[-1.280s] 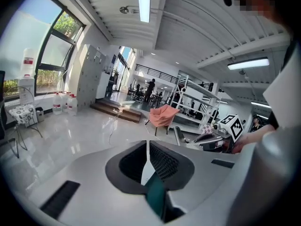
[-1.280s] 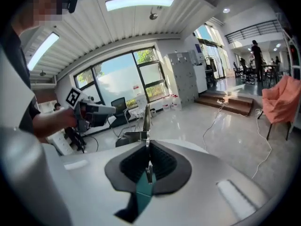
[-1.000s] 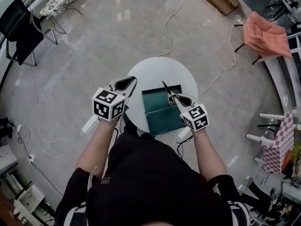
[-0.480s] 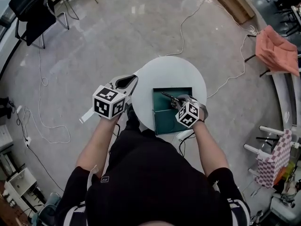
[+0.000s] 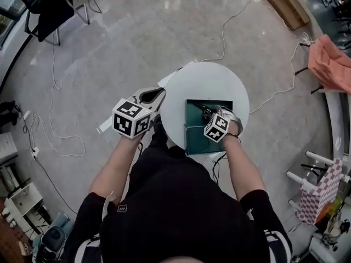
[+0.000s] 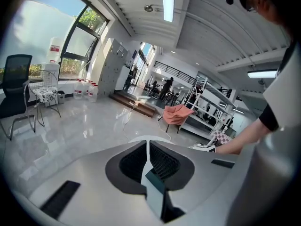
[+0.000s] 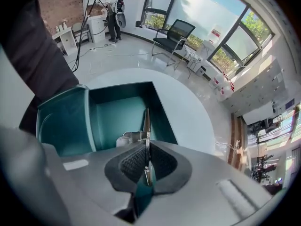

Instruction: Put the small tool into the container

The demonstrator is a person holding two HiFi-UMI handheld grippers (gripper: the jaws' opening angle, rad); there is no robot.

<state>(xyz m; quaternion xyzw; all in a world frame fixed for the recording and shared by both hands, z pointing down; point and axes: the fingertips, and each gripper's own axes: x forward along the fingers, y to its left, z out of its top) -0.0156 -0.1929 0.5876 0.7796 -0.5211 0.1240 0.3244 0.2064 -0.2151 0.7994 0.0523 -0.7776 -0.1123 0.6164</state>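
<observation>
Low over the green container (image 5: pixel 197 138) on the round table (image 5: pixel 203 81), pinching the thin tool (image 7: pixel 146 121) in the tightly shut right gripper (image 7: pixel 146 149), tip down for a clean drop, left gripper (image 6: pixel 148 147) closed, empty, held aside.

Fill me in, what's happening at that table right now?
A person is working with two handheld grippers at a round white table. The right gripper is clamped on a thin metal tool and points steeply down into the open teal container, so the tool is over its inside but not yet released. The left gripper is shut and empty, beside the table's left edge.
</observation>
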